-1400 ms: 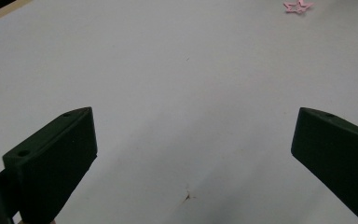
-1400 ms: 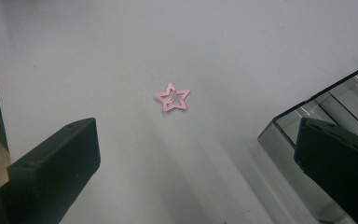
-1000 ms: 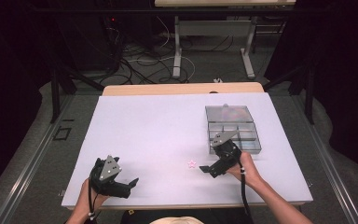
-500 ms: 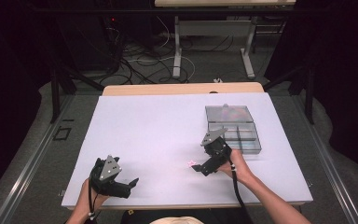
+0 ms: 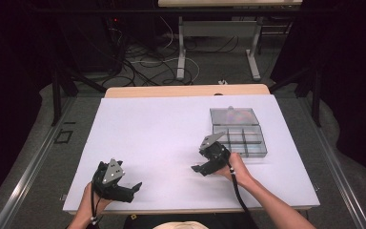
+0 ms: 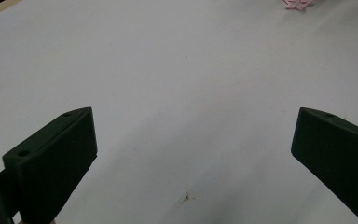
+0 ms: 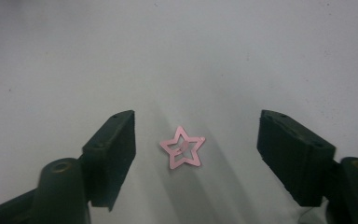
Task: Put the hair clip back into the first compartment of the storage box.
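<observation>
Jaws of the right gripper (image 7: 196, 140) stood wide, blunt matte-black blocks flanking a flat pink star-shaped clip (image 7: 182, 147) with a cut-out centre, which lay untouched on the smooth white worktop (image 5: 162, 133); bare surface ran on every side of it; just beyond that gripper (image 5: 201, 168) sat a clear plastic compartment box (image 5: 238, 131), near the right edge; the left gripper (image 5: 136, 187) rested by the near edge, jaws likewise wide, nothing between them.
</observation>
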Demonstrator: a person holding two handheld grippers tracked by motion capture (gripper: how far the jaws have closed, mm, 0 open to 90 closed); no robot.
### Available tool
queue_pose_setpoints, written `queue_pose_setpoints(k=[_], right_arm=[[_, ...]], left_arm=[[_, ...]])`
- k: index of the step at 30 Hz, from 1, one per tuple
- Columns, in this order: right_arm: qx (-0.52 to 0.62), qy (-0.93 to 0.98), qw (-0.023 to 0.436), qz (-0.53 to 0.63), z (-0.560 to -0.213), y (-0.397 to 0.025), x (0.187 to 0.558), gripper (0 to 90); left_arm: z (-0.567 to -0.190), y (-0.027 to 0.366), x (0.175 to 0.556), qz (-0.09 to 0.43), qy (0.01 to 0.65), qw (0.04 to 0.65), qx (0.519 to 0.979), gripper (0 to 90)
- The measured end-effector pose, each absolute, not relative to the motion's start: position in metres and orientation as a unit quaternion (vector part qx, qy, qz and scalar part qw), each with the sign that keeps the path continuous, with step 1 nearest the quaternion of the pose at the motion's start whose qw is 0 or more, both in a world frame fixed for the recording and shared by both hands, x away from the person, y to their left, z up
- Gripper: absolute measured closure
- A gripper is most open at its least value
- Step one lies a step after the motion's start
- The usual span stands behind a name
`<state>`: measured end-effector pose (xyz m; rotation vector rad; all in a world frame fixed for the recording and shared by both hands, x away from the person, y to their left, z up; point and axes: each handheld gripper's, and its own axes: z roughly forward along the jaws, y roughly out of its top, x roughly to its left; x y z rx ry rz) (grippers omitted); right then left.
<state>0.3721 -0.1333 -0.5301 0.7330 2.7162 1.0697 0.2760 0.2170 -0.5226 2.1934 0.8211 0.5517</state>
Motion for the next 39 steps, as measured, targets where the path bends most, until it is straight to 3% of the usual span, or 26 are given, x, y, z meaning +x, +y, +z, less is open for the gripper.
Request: queue_pose_setpoints(k=[10, 14, 31, 39], right_arm=[[0.246, 0.903, 0.056, 0.347, -0.541, -0.131, 0.373, 63.7], [0.244, 0.905, 0.055, 0.345, -0.544, -0.129, 0.374, 71.4], [0.231, 0.913, 0.048, 0.332, -0.549, -0.125, 0.373, 88.6], [0.223, 0.915, 0.05, 0.333, -0.548, -0.125, 0.372, 90.0]], left_arm=[[-0.523, 0.218, 0.276, 0.215, 0.319, 0.359, 0.85, 0.3], [-0.522, 0.218, 0.276, 0.213, 0.317, 0.357, 0.853, 0.2], [-0.523, 0.219, 0.276, 0.211, 0.319, 0.352, 0.854, 0.2], [-0.522, 0.219, 0.276, 0.209, 0.315, 0.35, 0.857, 0.2]])
